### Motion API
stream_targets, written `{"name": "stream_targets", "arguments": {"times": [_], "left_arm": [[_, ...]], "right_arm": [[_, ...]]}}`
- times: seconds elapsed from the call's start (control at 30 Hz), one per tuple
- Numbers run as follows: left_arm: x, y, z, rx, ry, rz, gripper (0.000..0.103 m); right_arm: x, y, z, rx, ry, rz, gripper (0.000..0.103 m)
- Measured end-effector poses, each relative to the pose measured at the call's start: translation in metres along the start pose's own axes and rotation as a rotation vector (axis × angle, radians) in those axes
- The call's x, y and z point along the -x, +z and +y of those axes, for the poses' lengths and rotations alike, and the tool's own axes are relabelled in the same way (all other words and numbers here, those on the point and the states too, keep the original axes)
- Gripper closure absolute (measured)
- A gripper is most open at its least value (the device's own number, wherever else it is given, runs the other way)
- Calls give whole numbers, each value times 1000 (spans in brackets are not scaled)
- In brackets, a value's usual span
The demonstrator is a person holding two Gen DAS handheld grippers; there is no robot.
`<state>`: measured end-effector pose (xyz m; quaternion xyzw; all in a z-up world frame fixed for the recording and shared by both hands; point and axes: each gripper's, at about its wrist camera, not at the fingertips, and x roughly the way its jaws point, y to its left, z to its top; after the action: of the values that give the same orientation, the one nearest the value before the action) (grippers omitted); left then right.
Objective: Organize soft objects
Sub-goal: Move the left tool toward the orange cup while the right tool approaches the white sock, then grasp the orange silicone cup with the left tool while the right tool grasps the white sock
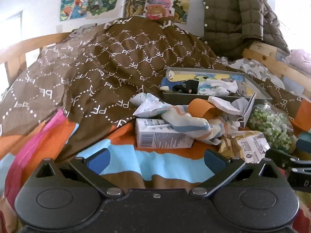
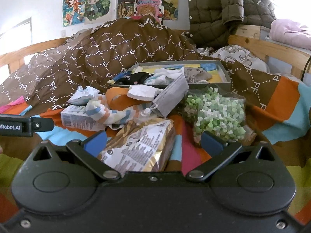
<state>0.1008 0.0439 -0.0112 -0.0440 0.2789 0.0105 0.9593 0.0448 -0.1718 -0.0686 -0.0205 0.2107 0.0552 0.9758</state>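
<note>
Cartoon posters (image 2: 120,3) hang on the white wall at 12 o'clock. A quilted olive jacket (image 2: 223,9) drapes over the wooden bed frame (image 2: 272,48) at 1 o'clock. A brown quilt (image 2: 87,58) printed with "PF" heaps up at 11 o'clock, over a sheet (image 1: 120,155) of orange, blue and pink. A lilac bundle (image 2: 289,33) lies at 2 o'clock.

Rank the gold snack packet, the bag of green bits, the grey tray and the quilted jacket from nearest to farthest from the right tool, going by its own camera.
1. Gold snack packet, lying between the right tool's fingers.
2. Bag of green bits, ahead to the right.
3. Grey tray, behind the pile.
4. Quilted jacket, hanging at the back.
</note>
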Motion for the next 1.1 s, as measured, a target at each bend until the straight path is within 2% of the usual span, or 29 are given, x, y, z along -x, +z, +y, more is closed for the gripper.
{"name": "stream_targets", "arguments": {"times": [0.2,0.37,0.67,0.87,1.1], "left_arm": [[-9,12,6,-17,-22,1,1],[-15,26,12,-78,-57,-22,1],[-42,53,22,-161,-100,-35,1],[-69,69,19,-211,-202,-33,1],[-106,77,9,-169,-315,2,3]], "right_arm": [[-12,8,4,19,-1,1,1],[-24,15,10,45,-4,-11,1],[-65,47,14,180,-27,-54,1],[-100,69,22,309,-12,-62,1],[-120,75,37,486,56,-53,1]]}}
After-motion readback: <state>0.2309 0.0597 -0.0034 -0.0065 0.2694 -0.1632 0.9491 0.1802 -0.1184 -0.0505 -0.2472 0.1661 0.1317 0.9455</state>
